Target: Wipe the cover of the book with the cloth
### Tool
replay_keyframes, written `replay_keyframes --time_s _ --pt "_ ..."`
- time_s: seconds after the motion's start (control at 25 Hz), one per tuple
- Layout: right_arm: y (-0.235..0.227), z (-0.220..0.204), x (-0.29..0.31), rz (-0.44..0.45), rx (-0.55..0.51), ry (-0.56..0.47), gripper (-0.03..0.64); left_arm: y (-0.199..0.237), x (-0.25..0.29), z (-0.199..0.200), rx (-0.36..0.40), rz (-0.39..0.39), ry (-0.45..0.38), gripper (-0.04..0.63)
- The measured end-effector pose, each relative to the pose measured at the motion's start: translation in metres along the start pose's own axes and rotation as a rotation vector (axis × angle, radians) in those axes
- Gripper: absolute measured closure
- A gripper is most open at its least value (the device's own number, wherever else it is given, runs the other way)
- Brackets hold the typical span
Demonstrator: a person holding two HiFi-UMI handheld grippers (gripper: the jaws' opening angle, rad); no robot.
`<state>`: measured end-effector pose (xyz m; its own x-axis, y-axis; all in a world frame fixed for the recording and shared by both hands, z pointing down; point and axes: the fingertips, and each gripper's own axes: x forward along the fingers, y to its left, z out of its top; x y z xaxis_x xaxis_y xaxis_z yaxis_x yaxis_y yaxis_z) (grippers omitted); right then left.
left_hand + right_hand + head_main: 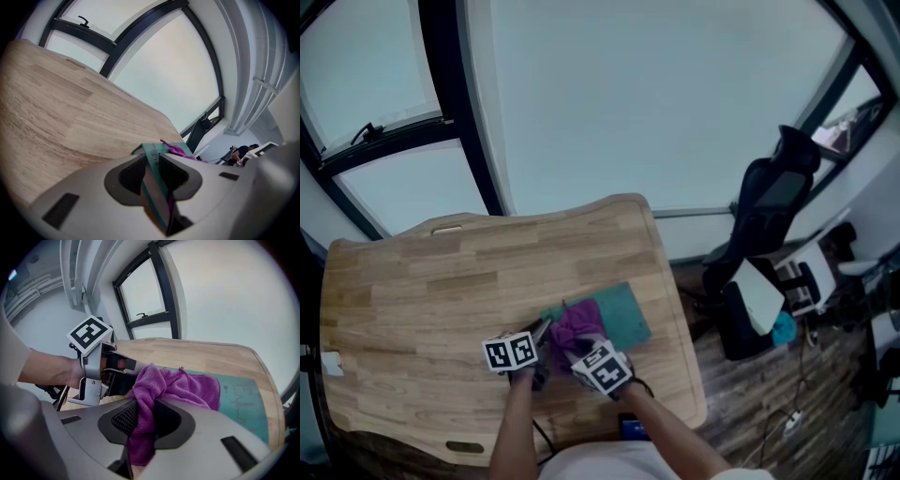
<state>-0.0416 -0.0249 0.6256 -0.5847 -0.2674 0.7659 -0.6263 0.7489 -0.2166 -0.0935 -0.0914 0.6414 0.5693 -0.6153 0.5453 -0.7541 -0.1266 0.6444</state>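
The left tongs point(153, 159) are gripping one edge of the teal book point(240, 399), which is lying on the wooden desk point(422, 291) toward its front right. The right tongs point(145, 412) are pinching the purple cloth point(183, 386), which is sitting bunched on the book's cover.

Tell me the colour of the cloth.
Purple. The cloth shows best in the right gripper view, lying on the teal book.

The cloth point(577, 325) hides from us the near left part of the book point(623, 314), and the print on its cover is too faint to read. Our arms cover the near edge of the bench point(412, 300).
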Motion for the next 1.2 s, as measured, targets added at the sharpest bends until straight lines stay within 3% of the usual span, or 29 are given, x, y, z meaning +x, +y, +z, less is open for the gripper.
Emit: replay_keyframes --time_s 1.2 --pt "-0.0006 -0.0088 -0.0059 0.007 0.005 -0.001 0.537 -0.0003 -0.0005 -0.0004 -0.003 -0.005 -0.001 0.502"
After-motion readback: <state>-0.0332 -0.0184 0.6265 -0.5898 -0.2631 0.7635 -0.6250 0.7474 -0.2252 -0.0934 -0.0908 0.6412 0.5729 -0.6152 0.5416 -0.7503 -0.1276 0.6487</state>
